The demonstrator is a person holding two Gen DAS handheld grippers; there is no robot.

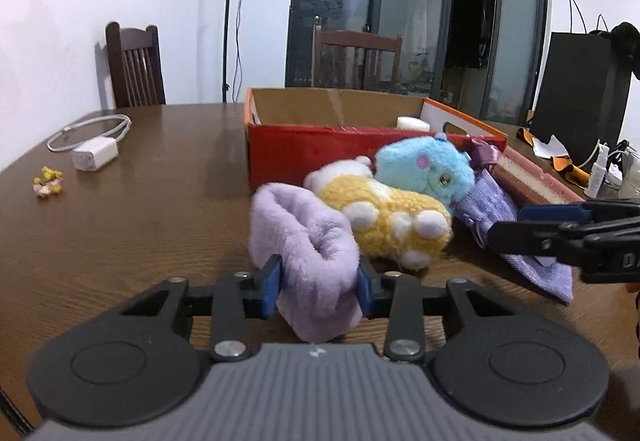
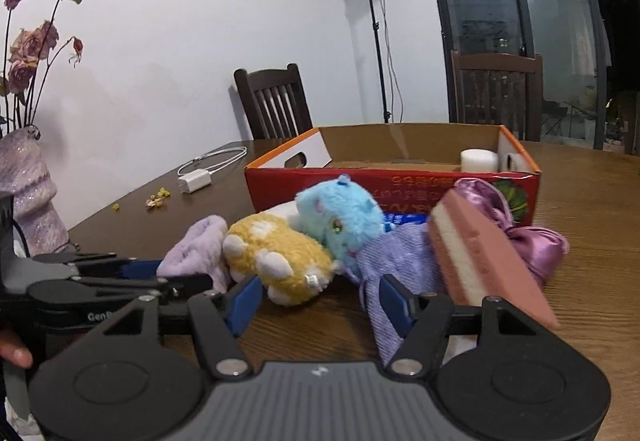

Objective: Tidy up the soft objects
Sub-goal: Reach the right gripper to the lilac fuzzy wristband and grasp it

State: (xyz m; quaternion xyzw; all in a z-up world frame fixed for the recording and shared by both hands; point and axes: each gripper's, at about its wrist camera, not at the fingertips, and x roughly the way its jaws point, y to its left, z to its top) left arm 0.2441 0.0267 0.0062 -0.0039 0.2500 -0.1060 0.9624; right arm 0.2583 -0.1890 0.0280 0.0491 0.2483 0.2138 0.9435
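My left gripper [image 1: 319,283] is shut on a fluffy lilac sock [image 1: 308,253] near the table's front; the sock also shows in the right wrist view [image 2: 196,253]. Behind the sock lie a yellow plush [image 1: 396,221] and a blue plush [image 1: 428,169], a purple knit cloth [image 1: 532,261], a pink sponge block [image 1: 532,181] and a satin purple bow [image 2: 524,237]. A red cardboard box [image 1: 320,149] stands open behind them with a white roll [image 2: 478,160] inside. My right gripper [image 2: 320,301] is open and empty, just in front of the yellow plush [image 2: 276,253] and the knit cloth [image 2: 392,253].
A white charger with cable [image 1: 94,155] and dried flower bits [image 1: 48,181] lie on the wooden table's left. A lilac vase with roses [image 2: 28,193] stands at the left of the right wrist view. Chairs [image 1: 136,65] stand behind the table. A black bag [image 1: 580,105] is at right.
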